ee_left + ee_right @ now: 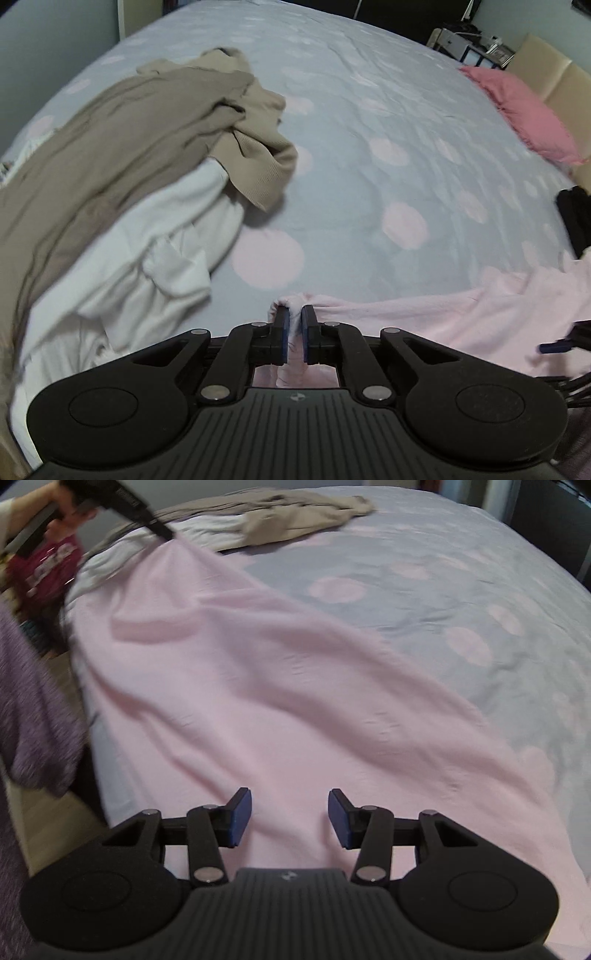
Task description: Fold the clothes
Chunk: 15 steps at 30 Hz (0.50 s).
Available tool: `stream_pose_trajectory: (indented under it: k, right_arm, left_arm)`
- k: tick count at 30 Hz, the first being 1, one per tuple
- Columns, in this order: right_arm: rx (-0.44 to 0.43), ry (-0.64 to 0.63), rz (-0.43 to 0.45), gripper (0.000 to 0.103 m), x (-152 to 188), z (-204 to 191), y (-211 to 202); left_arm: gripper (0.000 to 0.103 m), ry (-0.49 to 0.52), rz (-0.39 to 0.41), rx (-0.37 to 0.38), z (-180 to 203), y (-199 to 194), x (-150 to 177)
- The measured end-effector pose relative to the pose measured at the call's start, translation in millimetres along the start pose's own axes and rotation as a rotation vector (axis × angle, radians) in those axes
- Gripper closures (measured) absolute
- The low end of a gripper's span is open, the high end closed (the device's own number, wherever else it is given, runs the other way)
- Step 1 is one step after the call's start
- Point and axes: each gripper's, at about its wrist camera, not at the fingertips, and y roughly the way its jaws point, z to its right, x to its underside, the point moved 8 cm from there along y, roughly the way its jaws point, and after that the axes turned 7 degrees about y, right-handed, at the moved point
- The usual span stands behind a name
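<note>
A pale pink garment (258,686) lies spread over the near side of the bed. My left gripper (294,314) is shut on a bunched corner of this pink garment (424,314), with cloth pinched between its blue pads. In the right wrist view that left gripper (162,531) shows at the top left, pulling the pink corner into a peak. My right gripper (290,805) hovers open over the near part of the pink cloth, nothing between its fingers. A tip of the right gripper's blue pad (554,347) shows at the right edge of the left wrist view.
A beige garment (129,122) and a white garment (155,258) lie heaped at the left of the grey bedspread (369,110) with pink dots. A pink pillow (524,110) lies by the headboard. A person's purple sleeve (33,716) hangs at the left bed edge.
</note>
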Motion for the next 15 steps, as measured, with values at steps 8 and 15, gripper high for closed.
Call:
stream_pose_trajectory:
  k: [8, 15]
  right_arm:
    - [0.081, 0.180, 0.037, 0.052, -9, 46, -3]
    - [0.017, 0.192, 0.116, 0.052, -33, 45, -11]
  left_arm:
    - [0.089, 0.058, -0.063, -0.061, 10, 28, -12]
    - [0.070, 0.060, -0.009, -0.081, 5, 1, -11]
